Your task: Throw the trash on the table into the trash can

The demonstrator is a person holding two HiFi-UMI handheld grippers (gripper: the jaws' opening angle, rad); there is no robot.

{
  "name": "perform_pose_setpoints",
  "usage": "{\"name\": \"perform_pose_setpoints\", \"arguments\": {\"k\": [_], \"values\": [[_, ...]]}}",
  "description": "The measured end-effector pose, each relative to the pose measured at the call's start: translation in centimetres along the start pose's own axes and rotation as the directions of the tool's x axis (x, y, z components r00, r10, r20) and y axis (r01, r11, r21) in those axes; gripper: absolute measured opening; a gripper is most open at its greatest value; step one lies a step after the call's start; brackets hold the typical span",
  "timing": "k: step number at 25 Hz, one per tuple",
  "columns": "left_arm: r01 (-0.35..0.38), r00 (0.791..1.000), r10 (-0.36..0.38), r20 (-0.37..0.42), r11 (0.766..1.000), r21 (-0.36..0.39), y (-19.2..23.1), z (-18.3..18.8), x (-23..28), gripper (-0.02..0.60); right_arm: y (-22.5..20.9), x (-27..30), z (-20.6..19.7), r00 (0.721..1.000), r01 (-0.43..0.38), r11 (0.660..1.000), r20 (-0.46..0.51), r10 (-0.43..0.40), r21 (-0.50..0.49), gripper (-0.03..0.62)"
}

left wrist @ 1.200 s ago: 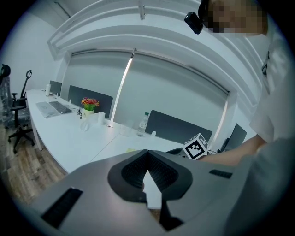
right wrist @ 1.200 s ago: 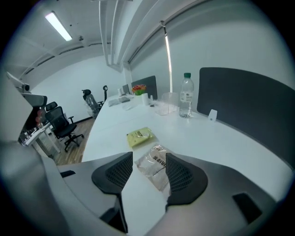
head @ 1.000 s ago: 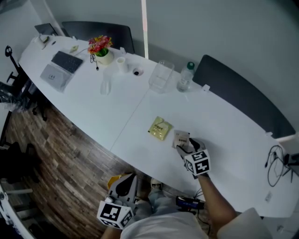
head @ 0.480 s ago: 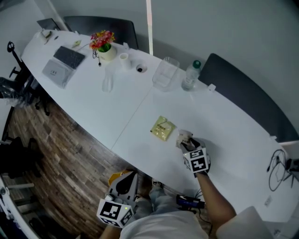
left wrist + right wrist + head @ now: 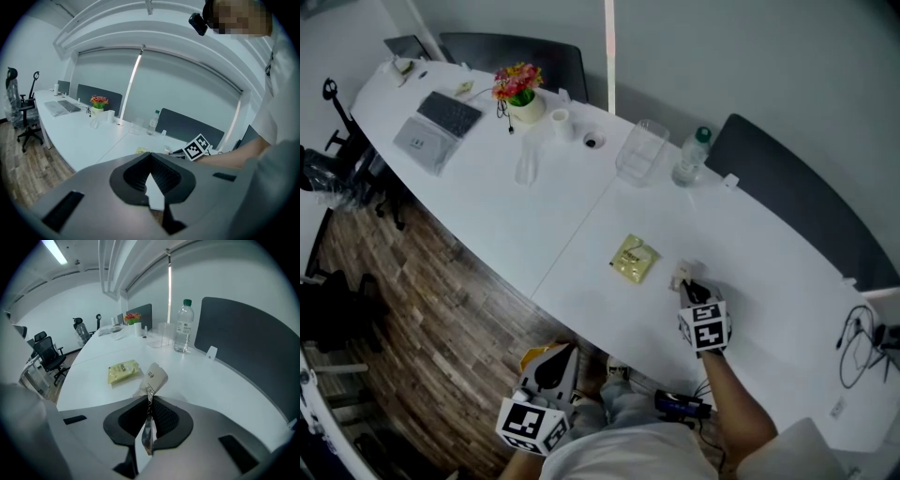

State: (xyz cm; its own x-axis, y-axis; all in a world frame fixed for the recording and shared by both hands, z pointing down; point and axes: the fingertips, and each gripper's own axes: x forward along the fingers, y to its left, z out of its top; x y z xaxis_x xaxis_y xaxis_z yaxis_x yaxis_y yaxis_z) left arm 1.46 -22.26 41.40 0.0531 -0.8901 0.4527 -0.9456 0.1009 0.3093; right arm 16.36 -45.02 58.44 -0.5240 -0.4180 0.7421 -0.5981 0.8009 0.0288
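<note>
The right gripper (image 5: pixel 689 286) has just been closing its jaws, and they now pinch a small crumpled white-and-silver wrapper (image 5: pixel 154 376) by its lower tail. The wrapper's long axis runs straight out along the jaws. Its printed upper end stands free toward 12 o'clock in the right gripper view, just above the long white curved table (image 5: pixel 534 225).

The left gripper (image 5: pixel 151 157) has its jaws together on nothing. In the head view it hangs off the table's near edge at about 7 o'clock from the right one, over the wooden floor (image 5: pixel 441 319) and close to the person's body.

A flat yellow-green plastic packet (image 5: pixel 634 258) lies on the table near the right gripper, at about 10 o'clock from it in the head view. Its long axis is slanted toward 1 o'clock. The right hand is much the nearer to it, but that hand is occupied. I judge that the left hand would have to reach across the table edge to take it.

No view shows the trash can, so I cannot tell which way the wrapper must be carried. Only the right gripper view shows the pinch. The head view shows just a pale scrap at the jaw tips, but it alone shows how the two hands stand to each other.
</note>
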Motion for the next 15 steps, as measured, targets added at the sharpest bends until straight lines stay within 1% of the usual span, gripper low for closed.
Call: {"name": "perform_pose_setpoints", "arguments": {"k": [3, 7, 12, 15], "values": [[-0.005, 1.000, 0.005, 0.021, 1.000, -0.001, 0.1, 0.4, -0.7, 0.002, 0.6, -1.0, 1.1, 0.999, -0.010, 1.000, 0.030, 0.010, -0.009, 0.043], [-0.016, 0.998, 0.017, 0.054, 1.000, -0.005, 0.5, 0.5, -2.3, 0.002, 2.5, -2.9, 3.1, 0.996, -0.039, 0.999, 0.076, 0.041, -0.022, 0.043], [-0.060, 0.995, 0.062, 0.084, 0.998, -0.021, 1.7, 0.1, -5.7, 0.002, 7.3, -5.3, 5.2, 0.982, -0.139, 0.989, 0.119, 0.144, -0.055, 0.043], [-0.104, 0.990, 0.107, 0.096, 0.994, -0.035, 2.5, -0.2, -8.2, 0.002, 11.1, -6.4, 5.8, 0.970, -0.197, 0.975, 0.126, 0.210, -0.106, 0.043]]}}
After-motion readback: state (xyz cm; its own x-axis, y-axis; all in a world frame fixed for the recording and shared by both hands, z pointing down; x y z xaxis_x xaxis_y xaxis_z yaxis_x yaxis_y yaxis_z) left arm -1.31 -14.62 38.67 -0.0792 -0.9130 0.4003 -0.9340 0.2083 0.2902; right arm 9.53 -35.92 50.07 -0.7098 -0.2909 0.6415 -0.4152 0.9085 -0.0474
